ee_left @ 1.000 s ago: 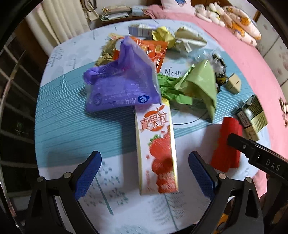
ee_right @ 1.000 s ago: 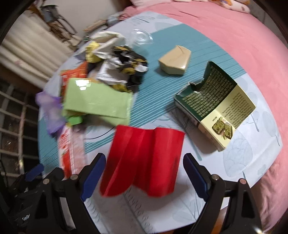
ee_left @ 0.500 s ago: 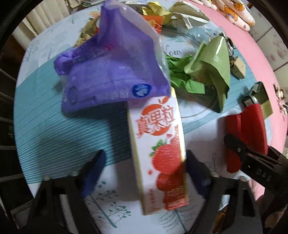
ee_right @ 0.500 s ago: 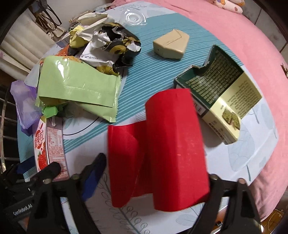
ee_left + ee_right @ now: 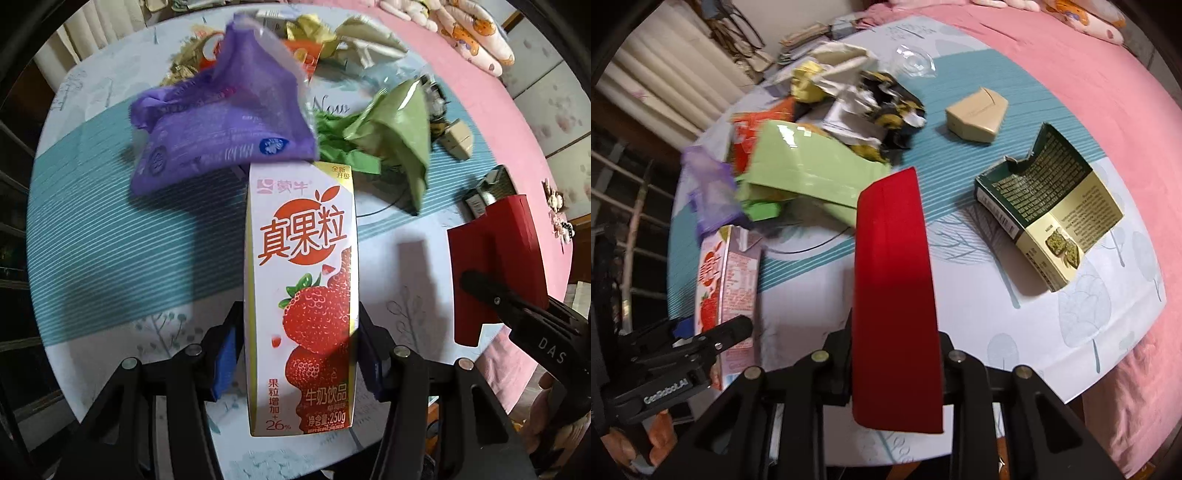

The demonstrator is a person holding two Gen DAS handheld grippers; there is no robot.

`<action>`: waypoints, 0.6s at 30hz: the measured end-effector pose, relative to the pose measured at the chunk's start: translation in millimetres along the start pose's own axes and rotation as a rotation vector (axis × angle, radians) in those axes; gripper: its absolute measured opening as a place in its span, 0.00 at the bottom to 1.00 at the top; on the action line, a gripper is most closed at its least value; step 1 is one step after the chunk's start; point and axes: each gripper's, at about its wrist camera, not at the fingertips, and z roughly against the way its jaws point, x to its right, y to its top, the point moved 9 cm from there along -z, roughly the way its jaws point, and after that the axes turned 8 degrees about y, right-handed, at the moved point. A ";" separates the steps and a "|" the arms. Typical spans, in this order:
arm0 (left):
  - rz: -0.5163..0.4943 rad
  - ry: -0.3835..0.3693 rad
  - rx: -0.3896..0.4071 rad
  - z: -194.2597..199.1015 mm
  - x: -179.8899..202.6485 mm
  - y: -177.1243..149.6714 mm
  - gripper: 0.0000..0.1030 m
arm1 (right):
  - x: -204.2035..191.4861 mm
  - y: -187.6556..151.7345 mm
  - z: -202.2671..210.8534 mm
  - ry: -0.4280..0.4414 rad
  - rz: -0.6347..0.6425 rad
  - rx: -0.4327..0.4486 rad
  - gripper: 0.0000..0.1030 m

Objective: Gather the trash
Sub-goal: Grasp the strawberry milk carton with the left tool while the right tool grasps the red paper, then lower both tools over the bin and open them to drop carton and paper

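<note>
My left gripper [image 5: 299, 354] is shut on a white strawberry milk carton [image 5: 301, 295] and holds it above the table; the carton also shows in the right wrist view [image 5: 727, 273]. My right gripper [image 5: 895, 365] is shut on a folded red card box [image 5: 894, 295], lifted off the table; the box shows at the right of the left wrist view [image 5: 495, 266]. More trash lies on the table: a purple plastic bag [image 5: 221, 122], a green wrapper [image 5: 801, 166], crumpled foil wrappers [image 5: 871, 107], a torn green box [image 5: 1049, 206] and a beige box [image 5: 977, 114].
The round table [image 5: 997, 314] has a teal and white cloth. A clear plastic lid [image 5: 916, 62] lies at the far side. A pink bed [image 5: 1089, 74] is beyond the table. Railings [image 5: 631, 229] stand at the left.
Both grippers closed from open. The left took hold of the milk carton and lifted it. The right took hold of the red box and lifted it, the box now folded flat.
</note>
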 end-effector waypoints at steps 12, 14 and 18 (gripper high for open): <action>0.089 0.072 0.271 107.0 38.9 -46.6 0.52 | -5.6 -15.9 72.3 0.192 0.216 0.040 0.23; 0.126 0.087 0.314 122.1 53.9 -61.2 0.52 | 1.2 -24.6 84.2 0.211 0.265 0.031 0.23; 0.203 0.087 0.344 136.2 86.3 -96.9 0.52 | 17.3 -50.0 101.7 0.232 0.354 0.012 0.23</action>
